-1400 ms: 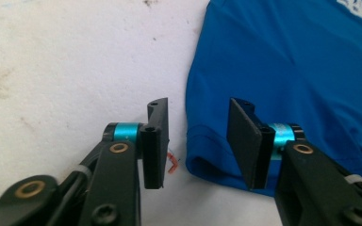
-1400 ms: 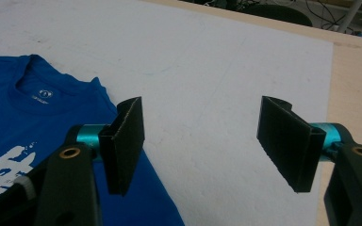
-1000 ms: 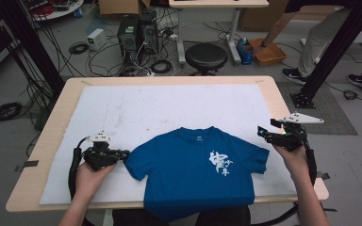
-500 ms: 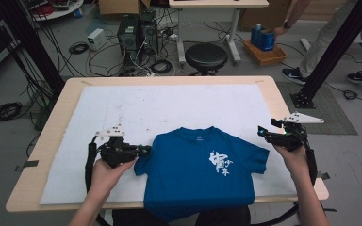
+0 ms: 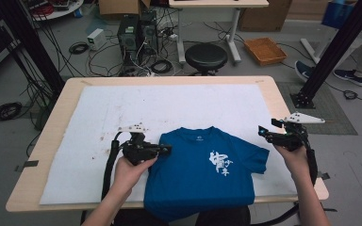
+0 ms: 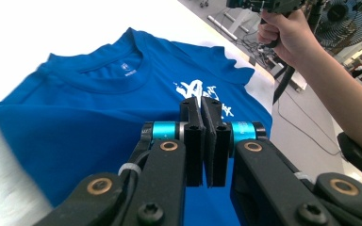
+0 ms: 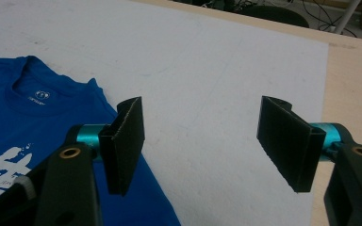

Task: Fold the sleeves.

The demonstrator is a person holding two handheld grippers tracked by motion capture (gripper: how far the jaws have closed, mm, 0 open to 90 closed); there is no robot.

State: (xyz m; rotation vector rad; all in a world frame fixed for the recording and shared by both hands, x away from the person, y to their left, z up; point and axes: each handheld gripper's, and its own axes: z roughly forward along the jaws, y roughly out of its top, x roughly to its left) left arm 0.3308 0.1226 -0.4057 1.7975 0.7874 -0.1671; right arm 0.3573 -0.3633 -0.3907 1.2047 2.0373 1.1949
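A blue T-shirt (image 5: pixel 193 179) with a white print lies face up on the white mat (image 5: pixel 169 106), its hem over the table's near edge. My left gripper (image 5: pixel 168 149) is over the shirt's left shoulder, jaws pressed together; the left sleeve is drawn inward under it and seems pinched between the pads. In the left gripper view the shut jaws (image 6: pixel 201 106) point across the shirt (image 6: pixel 89 117) toward the print. My right gripper (image 5: pixel 262 133) hovers open just right of the right sleeve. The right gripper view has its wide jaws (image 7: pixel 202 136) above bare mat, the shirt (image 7: pixel 23 117) to their left.
The wooden table (image 5: pixel 61 101) reaches past the mat on all sides. Beyond the far edge stand a black stool (image 5: pixel 206 56), computer cases (image 5: pixel 134 30) with tangled cables, and an orange tray (image 5: pixel 265 49). A black frame post (image 5: pixel 330 56) rises at the right.
My left gripper has travelled right, from beside the left sleeve to over the shirt's shoulder, and the sleeve has come inward with it. The right gripper has stayed put.
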